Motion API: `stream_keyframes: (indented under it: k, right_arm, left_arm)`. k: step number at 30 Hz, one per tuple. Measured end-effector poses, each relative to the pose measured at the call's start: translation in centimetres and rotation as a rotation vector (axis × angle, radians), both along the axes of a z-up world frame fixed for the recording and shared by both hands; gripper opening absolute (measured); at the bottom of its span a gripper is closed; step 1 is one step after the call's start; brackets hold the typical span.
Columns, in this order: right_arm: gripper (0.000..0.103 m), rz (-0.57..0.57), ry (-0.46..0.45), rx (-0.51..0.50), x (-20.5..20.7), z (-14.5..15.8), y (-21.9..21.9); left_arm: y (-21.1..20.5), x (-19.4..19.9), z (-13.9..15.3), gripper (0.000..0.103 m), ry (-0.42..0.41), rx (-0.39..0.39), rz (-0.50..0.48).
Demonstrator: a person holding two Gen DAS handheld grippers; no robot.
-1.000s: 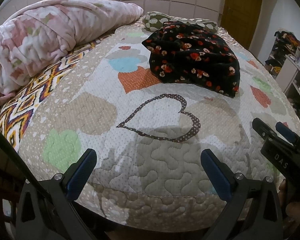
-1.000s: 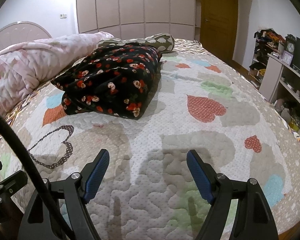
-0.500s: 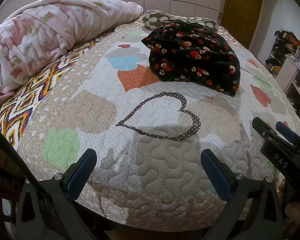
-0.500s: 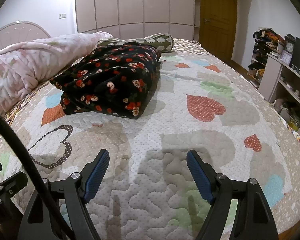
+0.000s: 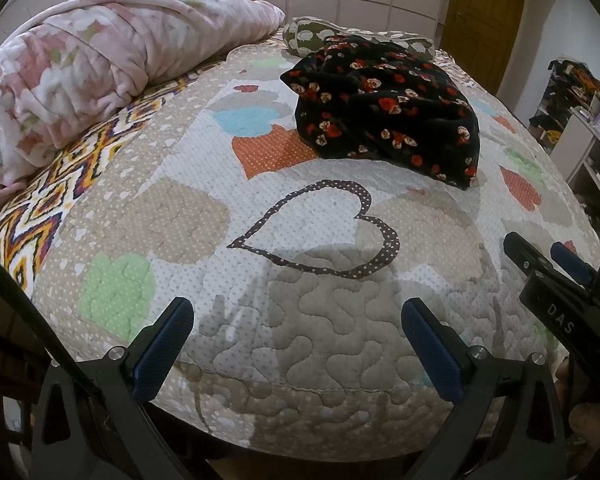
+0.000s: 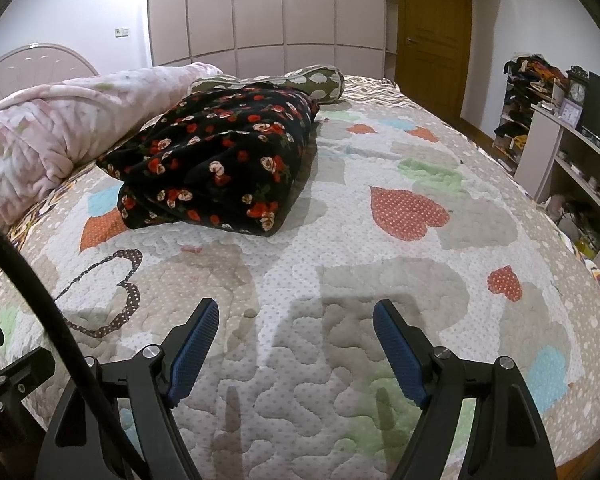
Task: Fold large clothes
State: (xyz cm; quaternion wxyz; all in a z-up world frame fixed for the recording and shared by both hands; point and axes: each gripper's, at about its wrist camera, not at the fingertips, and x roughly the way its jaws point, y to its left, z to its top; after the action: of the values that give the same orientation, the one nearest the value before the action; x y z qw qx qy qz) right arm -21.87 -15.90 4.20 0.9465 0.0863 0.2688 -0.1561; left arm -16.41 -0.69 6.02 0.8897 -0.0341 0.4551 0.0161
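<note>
While you hold both tools over the near edge of the quilted bedspread point(image 6: 380, 184), your left gripper point(image 5: 296, 320) and right gripper point(image 6: 296, 328) are spread wide with nothing between the pads; the black floral garment point(image 6: 220, 160) lies folded farther up the bed, well apart from both, beside the pink blanket point(image 5: 80, 68)

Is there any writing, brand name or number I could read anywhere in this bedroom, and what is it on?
"DAS": white letters on the black body of the right gripper, seen from the left wrist view.
The clock on the shelf unit has a dial, but its numerals are too small to read.
No other writing is legible.
</note>
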Motion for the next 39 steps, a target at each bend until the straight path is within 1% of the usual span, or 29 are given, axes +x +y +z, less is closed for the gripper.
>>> stream_keyframes:
  k: [39]
  right_arm:
    - [0.083,0.002,0.013,-0.004,0.27,-0.72,0.19]
  left_arm:
    - [0.27,0.56,-0.59,0.103,0.035,-0.021,-0.016]
